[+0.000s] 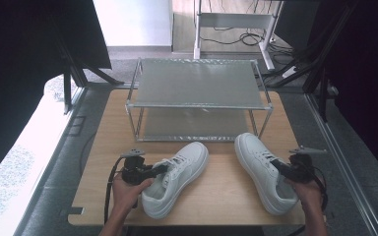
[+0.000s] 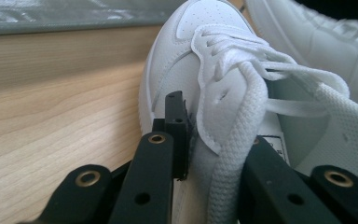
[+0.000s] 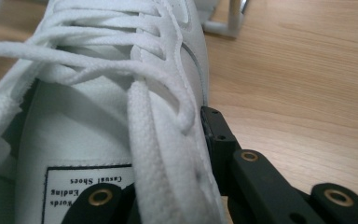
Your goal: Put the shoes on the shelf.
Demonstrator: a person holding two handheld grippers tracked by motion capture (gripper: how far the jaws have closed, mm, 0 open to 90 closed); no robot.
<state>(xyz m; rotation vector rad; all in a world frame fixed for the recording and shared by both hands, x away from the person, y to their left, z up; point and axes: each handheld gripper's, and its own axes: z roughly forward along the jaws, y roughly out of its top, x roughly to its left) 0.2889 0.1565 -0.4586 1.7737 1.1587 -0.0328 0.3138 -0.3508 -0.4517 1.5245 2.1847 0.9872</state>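
You hold one white sneaker in each gripper on the wooden table (image 1: 103, 147), in front of the two-tier metal shoe rack (image 1: 197, 98). The left gripper (image 1: 157, 169) is clamped on the side wall of the left sneaker (image 1: 177, 179) beside the lace eyelets: one jaw sits outside the upper, the other inside the opening. The right gripper (image 1: 279, 167) is clamped the same way on the collar of the right sneaker (image 1: 261, 169).

Note the following risks:

- Each grip bites only a thin, soft edge of the upper. If you lift quickly, the heavy sole is likely to swing down and the wall may slide out of the jaws.
- In the left gripper view, a lace (image 2: 235, 140) lies across the clamped area. It could be pinched and drag when you release.
- The lower shelf has a low opening. A tilted sneaker may strike the front rail or the corner post near the right toe.
- The two toes point inward and could collide if you move both together.
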